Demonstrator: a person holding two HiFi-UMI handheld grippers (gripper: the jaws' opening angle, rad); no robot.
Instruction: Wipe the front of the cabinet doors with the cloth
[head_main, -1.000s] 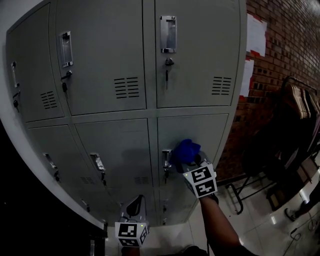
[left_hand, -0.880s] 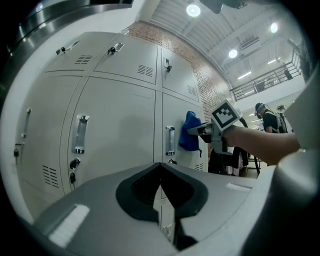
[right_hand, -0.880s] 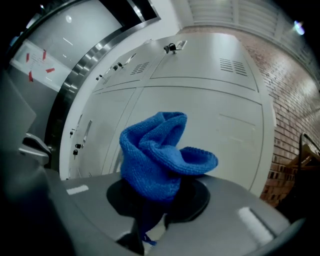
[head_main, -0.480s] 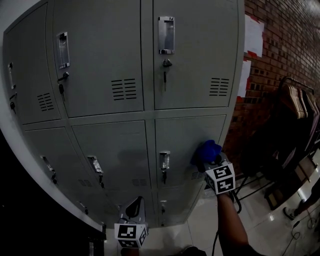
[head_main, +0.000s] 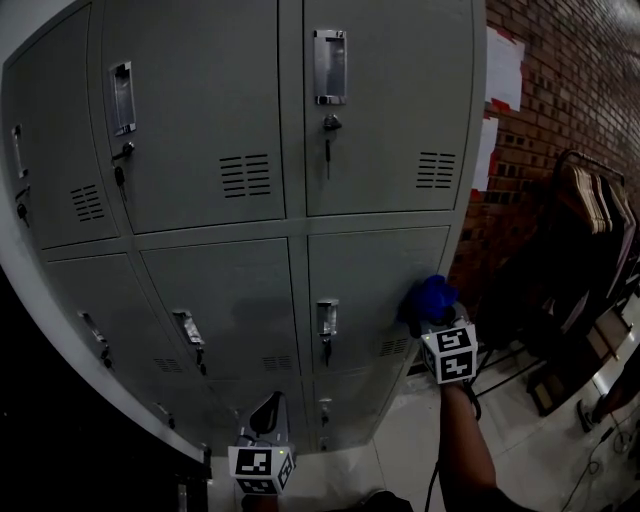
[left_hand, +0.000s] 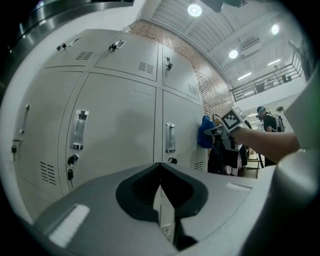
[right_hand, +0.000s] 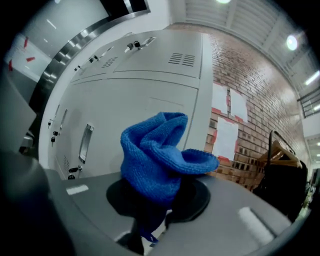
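A grey metal locker cabinet (head_main: 250, 200) with several doors fills the head view. My right gripper (head_main: 432, 322) is shut on a bunched blue cloth (head_main: 430, 298) and holds it against the right edge of the lower right door (head_main: 375, 290). In the right gripper view the blue cloth (right_hand: 157, 160) rises from the shut jaws, with the door (right_hand: 145, 110) behind it. My left gripper (head_main: 266, 420) hangs low in front of the bottom doors, shut and empty; in its own view the jaws (left_hand: 161, 197) meet with nothing between them, and the cloth (left_hand: 205, 132) shows far right.
Each door has a steel handle (head_main: 331, 66) and a key lock (head_main: 326, 130). A brick wall (head_main: 560, 120) with white papers (head_main: 505, 70) stands right of the cabinet. A dark clothes rack (head_main: 590, 230) and chair frames sit on the glossy floor (head_main: 540, 460) at right.
My right gripper has swept the blue cloth rightward across the lower right door, from beside its handle to its right edge. The left gripper stayed put.
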